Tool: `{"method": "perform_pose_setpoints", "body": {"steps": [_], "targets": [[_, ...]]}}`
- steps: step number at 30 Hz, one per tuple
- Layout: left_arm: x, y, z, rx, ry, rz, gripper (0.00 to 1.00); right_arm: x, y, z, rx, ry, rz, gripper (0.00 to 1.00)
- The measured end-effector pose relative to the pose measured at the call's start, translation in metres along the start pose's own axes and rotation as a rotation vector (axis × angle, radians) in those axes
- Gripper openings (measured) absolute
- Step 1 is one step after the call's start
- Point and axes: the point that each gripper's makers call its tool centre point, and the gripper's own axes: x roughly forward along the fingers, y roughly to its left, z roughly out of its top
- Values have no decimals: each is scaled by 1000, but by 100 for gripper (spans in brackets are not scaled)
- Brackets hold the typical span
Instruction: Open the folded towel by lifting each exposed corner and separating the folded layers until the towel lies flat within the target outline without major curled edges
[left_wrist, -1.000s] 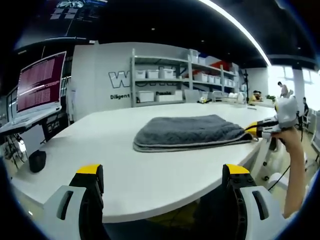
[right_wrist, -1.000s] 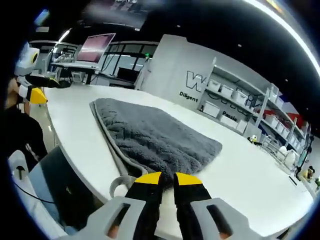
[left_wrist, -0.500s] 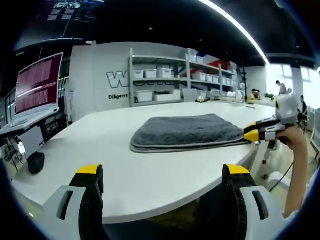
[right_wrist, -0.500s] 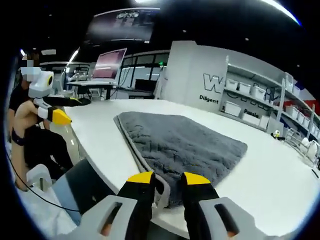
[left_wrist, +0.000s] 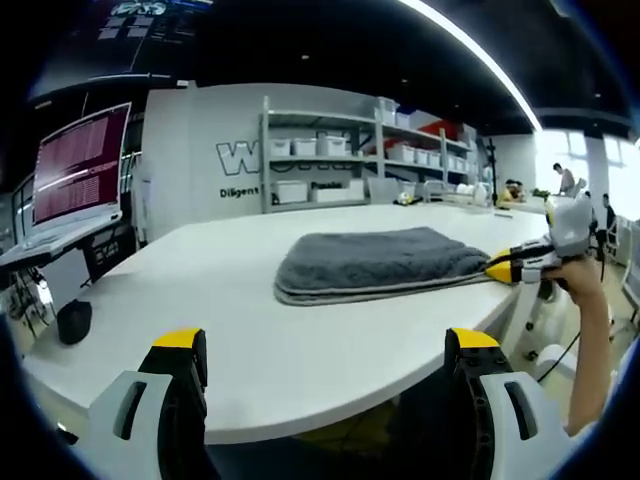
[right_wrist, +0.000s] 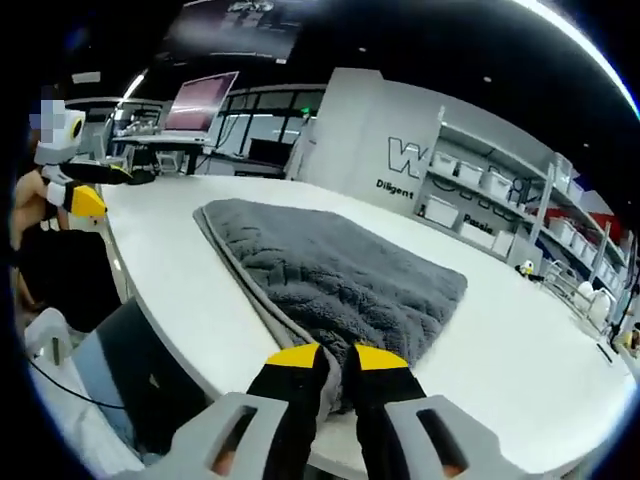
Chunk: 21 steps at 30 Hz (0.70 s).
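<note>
while the right gripper pinched the towel corner at 6 o'clock to peel layers, left gripper waited w/ jaws apart, off the table.

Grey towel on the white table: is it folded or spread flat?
Folded. The grey towel shows stacked layers along its near edge, and the right gripper pinches its corner on the white table.

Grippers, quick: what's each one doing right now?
Left gripper: open, holding nothing, held back from the towel.
Right gripper: shut on the towel's near corner.
</note>
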Motion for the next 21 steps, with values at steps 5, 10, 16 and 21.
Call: {"method": "perform_pose_setpoints", "body": {"steps": [5,10,16,21], "targets": [[0,1,-1,-3,-1,2,97,0,-20,-6,-6,-1,-82,8],[0,0,-1,-2,0,0,97,-3,-27,-7,5,-2,-108,9],[0,-1,-1,0,1,1,97,-15,-22,10,31,-71,-83,11],[0,-2,-1,1,2,-1,96,-25,-9,29,49,-145,-38,14]]}}
